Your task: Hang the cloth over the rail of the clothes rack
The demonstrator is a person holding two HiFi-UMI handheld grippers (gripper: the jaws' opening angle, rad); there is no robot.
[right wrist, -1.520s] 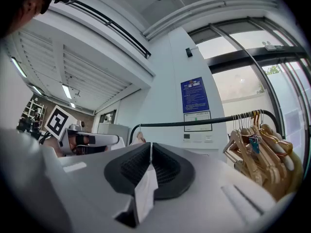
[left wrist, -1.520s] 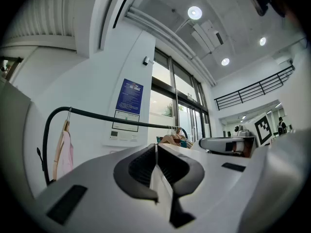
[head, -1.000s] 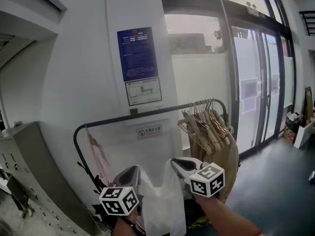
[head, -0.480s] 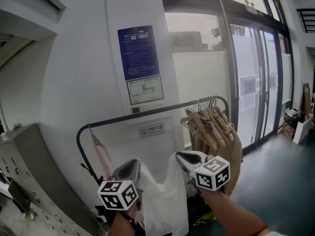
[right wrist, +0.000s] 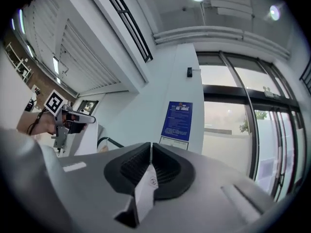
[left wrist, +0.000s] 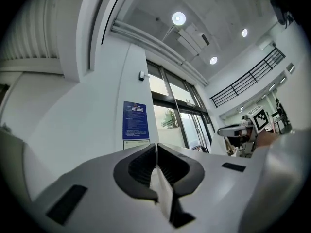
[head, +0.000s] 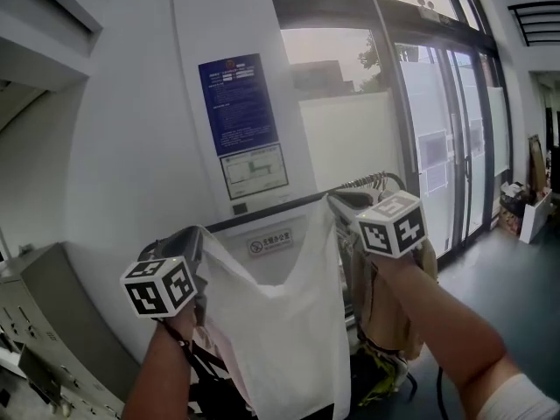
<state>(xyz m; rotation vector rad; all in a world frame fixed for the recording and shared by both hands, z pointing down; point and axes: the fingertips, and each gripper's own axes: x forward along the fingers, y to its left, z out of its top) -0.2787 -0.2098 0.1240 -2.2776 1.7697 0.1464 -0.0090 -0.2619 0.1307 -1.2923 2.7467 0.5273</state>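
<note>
Pinching thin white cloth [head: 280, 322], left gripper [head: 198, 236] and right gripper [head: 338, 201] both clamped on it; black metal rail [head: 271, 213] just behind.

No text can be read; print on the blue notice [head: 238, 103] and the small white sign [head: 269, 244] is illegibly small.

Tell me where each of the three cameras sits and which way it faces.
Head view: on the person's head, facing the wall and rack rail; shows both forearms, with left gripper and right gripper spreading the white cloth.
Left gripper view: on the left gripper, tilted up along its jaws, shut on a cloth corner; right gripper at right.
Right gripper view: on the right gripper, along its jaws, shut on the other corner; left gripper at left.
Shared: all three show the blue notice.
</note>
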